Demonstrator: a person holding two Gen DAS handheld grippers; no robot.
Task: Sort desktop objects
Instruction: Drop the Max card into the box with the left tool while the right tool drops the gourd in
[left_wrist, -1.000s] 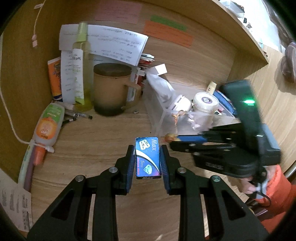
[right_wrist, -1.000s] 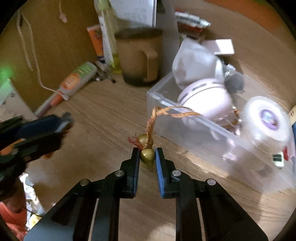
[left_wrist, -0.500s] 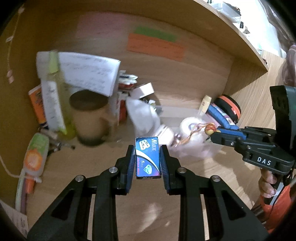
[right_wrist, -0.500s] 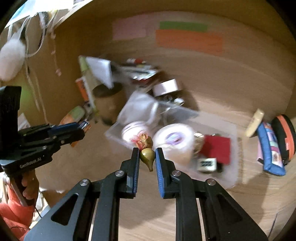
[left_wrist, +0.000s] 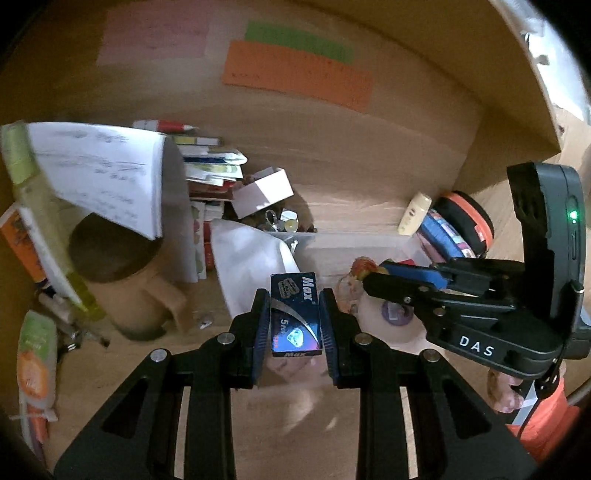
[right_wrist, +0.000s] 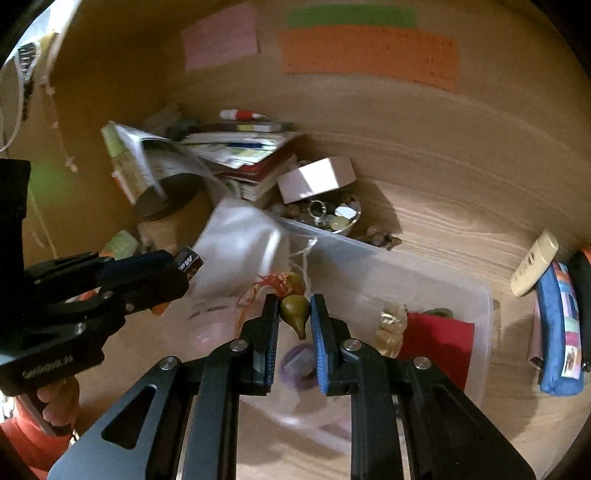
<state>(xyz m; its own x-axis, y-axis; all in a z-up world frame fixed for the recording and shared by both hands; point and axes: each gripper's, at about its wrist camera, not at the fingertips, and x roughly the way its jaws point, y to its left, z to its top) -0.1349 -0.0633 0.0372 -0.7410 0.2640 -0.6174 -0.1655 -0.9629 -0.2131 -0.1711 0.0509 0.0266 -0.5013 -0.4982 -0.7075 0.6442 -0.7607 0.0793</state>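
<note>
Here, two hand-held grippers hang above a cluttered wooden desk (right_wrist: 424, 206). The left gripper (left_wrist: 294, 325) is clenched on a small dark blue box (left_wrist: 294, 317) printed "Max", held upright between its blue pads. The right gripper (right_wrist: 294, 319) is clenched on a gold gourd-shaped charm (right_wrist: 294, 308) with a red-orange tassel, pinched just over a clear plastic bin (right_wrist: 476, 314).

Only the left wrist view shows the brown mug (left_wrist: 122, 280) at near left, with a sheet of handwritten paper (left_wrist: 103, 173) leaning over it, a yellow-green bottle (left_wrist: 40, 218) beside it, and a green and orange tube (left_wrist: 35, 354) lying at the far left edge. It also shows the right gripper from the side, marked "DAS", with a green light lit on its body and a hand in an orange sleeve (left_wrist: 543, 410) below.

Only the right wrist view looks down into the bin. Inside lie a red packet (right_wrist: 439, 343), a crinkled gold-wrapped item (right_wrist: 391, 325) just left of it, and something purple beneath the gripper fingers, too blurred to name. A white plastic bag (right_wrist: 240, 243) bulges at the bin's left end. Beyond the bin sits a small bowl (right_wrist: 347, 225) of beads and trinkets, with a white box (right_wrist: 317, 177) behind it. A blue pouch (right_wrist: 557, 332) and a cream-coloured object (right_wrist: 533, 264) lie at the right.
</note>
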